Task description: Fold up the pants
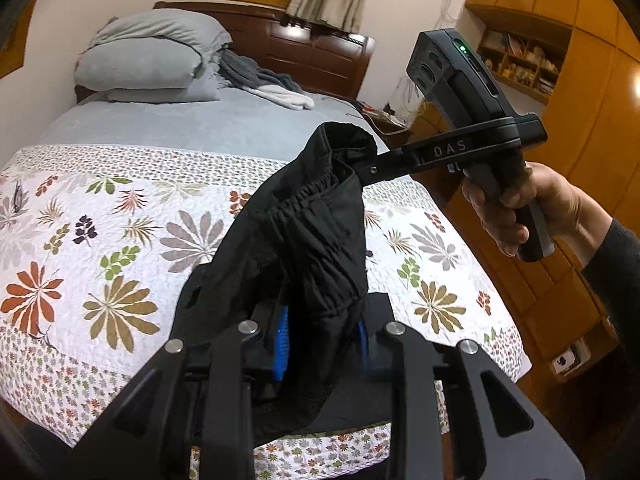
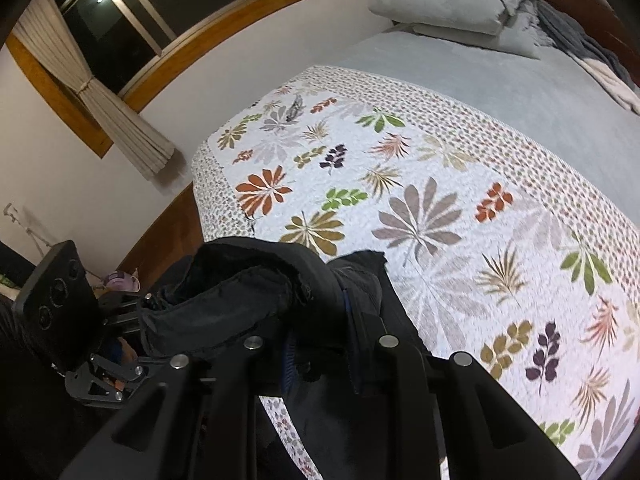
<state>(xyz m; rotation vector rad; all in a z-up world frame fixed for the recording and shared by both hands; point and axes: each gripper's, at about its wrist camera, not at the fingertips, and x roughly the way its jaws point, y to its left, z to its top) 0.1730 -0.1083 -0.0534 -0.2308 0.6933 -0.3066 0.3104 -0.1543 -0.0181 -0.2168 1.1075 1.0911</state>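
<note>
The black pants (image 1: 316, 240) hung bunched in the air above the foot of the bed (image 1: 120, 128), over its floral quilt (image 1: 100, 240). The left hand-held gripper (image 1: 320, 340) was clenched on the lower fabric near the elastic waistband, blue pads pressed against the cloth. The right hand-held gripper (image 1: 360, 164), held in the person's right hand (image 1: 520, 204), pinched the upper edge of the pants. Grey pillows (image 1: 148, 56) lay stacked against the wooden headboard (image 1: 312, 52).
</note>
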